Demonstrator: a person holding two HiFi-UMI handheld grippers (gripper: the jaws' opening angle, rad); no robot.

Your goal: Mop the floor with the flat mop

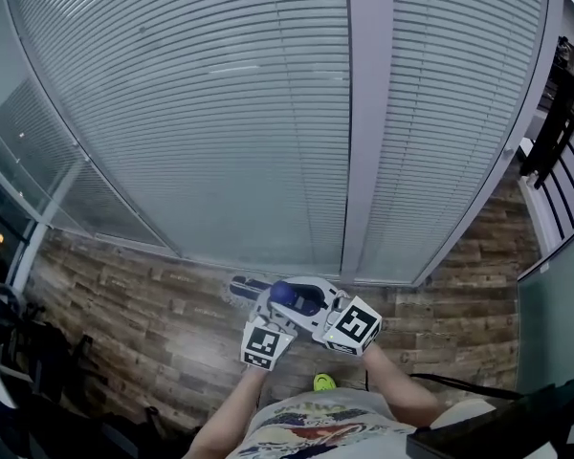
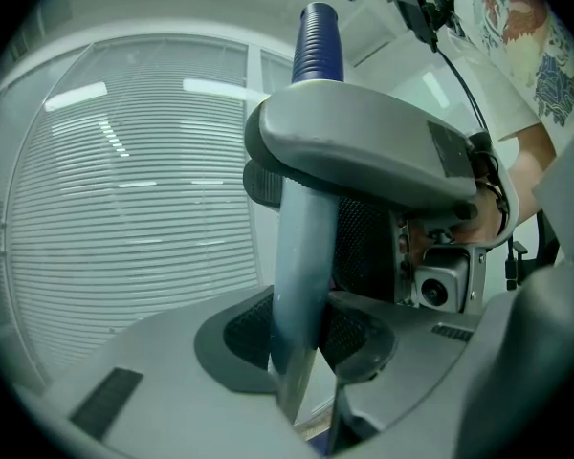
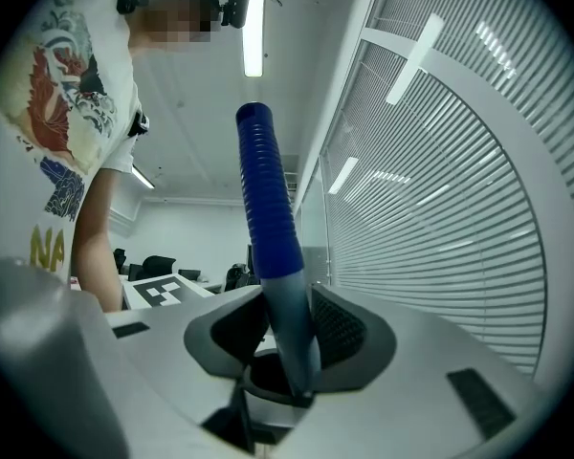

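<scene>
Right now I have both claws clamped on the flat mop pole (image 2: 301, 247). The left claw (image 2: 304, 347) pinches its grey shaft, and the right claw (image 3: 289, 338) grips higher, just under the blue ribbed grip (image 3: 265, 199). The pole stands near upright beside the window blinds (image 1: 220, 113), above the wood floor (image 1: 134, 314).

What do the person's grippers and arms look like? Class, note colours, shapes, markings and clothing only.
Both the left gripper and the right gripper have broad, rounded grey jaws with black mesh-textured pads. Each carries a white cube with black square markers. The person wears a white short-sleeved T-shirt with a colourful print; the forearms are bare.
</scene>
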